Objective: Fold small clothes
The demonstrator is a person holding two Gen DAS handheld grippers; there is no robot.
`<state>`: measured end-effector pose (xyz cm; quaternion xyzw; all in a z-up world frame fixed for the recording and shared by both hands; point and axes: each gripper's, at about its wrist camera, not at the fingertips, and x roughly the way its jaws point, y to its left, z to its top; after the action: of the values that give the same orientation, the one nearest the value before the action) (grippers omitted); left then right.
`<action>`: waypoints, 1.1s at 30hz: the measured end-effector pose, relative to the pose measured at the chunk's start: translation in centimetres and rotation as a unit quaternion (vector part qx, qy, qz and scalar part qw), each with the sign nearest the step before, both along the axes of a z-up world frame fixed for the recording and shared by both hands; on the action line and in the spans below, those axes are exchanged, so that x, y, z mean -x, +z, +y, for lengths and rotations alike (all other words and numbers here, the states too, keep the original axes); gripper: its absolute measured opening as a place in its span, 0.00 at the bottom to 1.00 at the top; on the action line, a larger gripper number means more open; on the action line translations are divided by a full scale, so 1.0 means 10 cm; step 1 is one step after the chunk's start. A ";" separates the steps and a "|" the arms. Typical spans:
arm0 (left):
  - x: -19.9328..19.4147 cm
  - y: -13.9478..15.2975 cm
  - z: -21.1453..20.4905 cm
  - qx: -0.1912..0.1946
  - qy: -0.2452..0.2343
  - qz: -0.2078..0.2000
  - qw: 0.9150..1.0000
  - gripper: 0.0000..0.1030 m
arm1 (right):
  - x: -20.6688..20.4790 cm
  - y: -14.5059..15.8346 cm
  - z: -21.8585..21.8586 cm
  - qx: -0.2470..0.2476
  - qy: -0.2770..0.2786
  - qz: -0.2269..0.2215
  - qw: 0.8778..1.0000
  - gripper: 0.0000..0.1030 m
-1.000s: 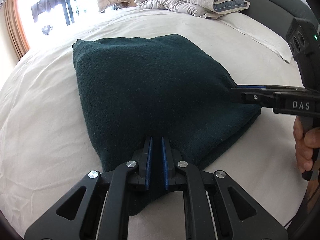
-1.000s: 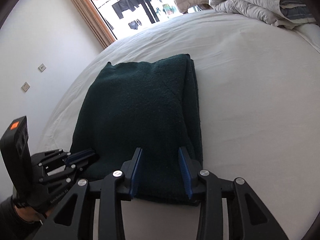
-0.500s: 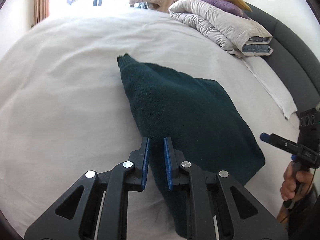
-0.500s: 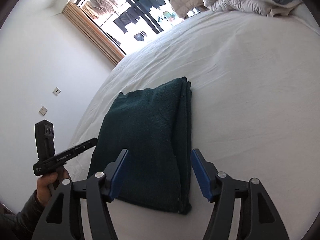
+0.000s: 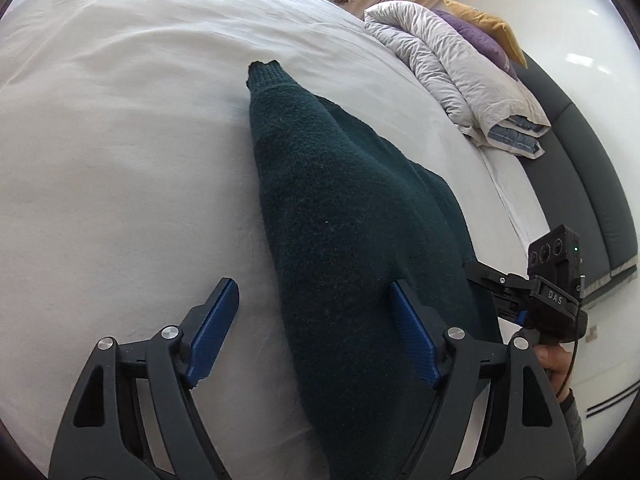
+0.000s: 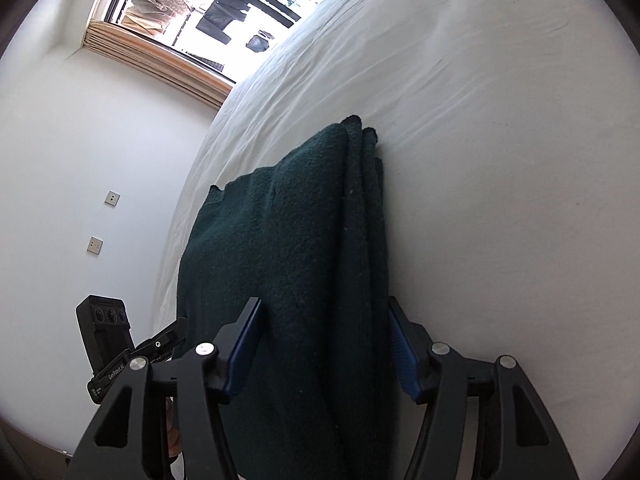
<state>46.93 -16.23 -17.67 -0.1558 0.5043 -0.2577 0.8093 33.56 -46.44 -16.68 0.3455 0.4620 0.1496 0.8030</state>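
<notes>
A dark green knitted garment point(image 5: 344, 240) lies folded into a thick stack on the white bed; it also shows in the right wrist view point(image 6: 304, 264). My left gripper point(image 5: 316, 328) is wide open, its jaws standing on either side of the garment's near left edge. My right gripper point(image 6: 324, 344) is wide open with its blue pads on either side of the garment's near right edge. Neither grips the cloth. The right gripper appears at the right in the left wrist view point(image 5: 492, 284), the left gripper at the lower left in the right wrist view point(image 6: 168, 340).
The white bed sheet point(image 5: 120, 160) spreads all around. A folded grey duvet point(image 5: 452, 72) with purple and yellow pillows lies at the head, by the dark headboard point(image 5: 592, 168). A white wall with sockets point(image 6: 96, 246) and a window point(image 6: 224, 12) are at the left.
My left gripper has opened from nearly shut to wide. Both grippers pulled back, tilted, then came close again to the garment's near edge.
</notes>
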 end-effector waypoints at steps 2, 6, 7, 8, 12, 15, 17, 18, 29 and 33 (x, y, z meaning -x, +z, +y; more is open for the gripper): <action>-0.07 -0.04 -0.11 0.006 -0.016 0.017 1.000 0.54 | -0.03 0.00 0.04 0.012 -0.001 0.002 1.000 0.39; -0.10 -0.02 -0.28 -0.014 -0.026 0.018 0.999 0.38 | 0.04 0.15 0.22 0.070 -0.002 -0.009 0.998 0.30; -0.07 0.02 -0.30 -0.019 -0.030 0.012 0.999 0.34 | 0.07 0.21 0.25 0.081 -0.005 -0.012 0.997 0.28; -0.05 0.06 -0.30 -0.019 -0.032 0.007 0.999 0.33 | 0.11 0.29 0.30 0.092 -0.007 -0.018 0.996 0.28; 0.17 0.33 -0.12 -0.011 -0.027 -0.007 1.000 0.30 | 0.36 0.63 0.61 0.108 0.007 -0.049 0.993 0.26; 0.46 0.62 0.13 -0.021 -0.022 -0.037 0.999 0.30 | 0.58 0.82 0.92 0.103 0.023 -0.066 0.992 0.26; 0.66 0.78 0.36 -0.024 -0.015 -0.047 0.998 0.30 | 0.74 0.89 1.15 0.096 0.034 -0.076 0.992 0.26; 0.77 0.85 0.49 -0.025 -0.012 -0.053 0.998 0.30 | 0.81 0.92 1.26 0.094 0.042 -0.081 0.991 0.26; 1.72 0.67 1.70 -0.063 0.027 -0.043 0.997 0.31 | 1.18 0.57 2.25 0.066 0.098 -0.053 0.992 0.26; 1.78 0.39 1.88 -0.039 0.031 -0.036 0.998 0.36 | 1.17 0.35 2.10 0.028 0.077 -0.035 0.996 0.28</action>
<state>29.15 2.54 -13.81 -0.1305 0.4795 -0.2186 0.8398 21.84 -25.40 -13.17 0.2806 0.4632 0.2101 0.8140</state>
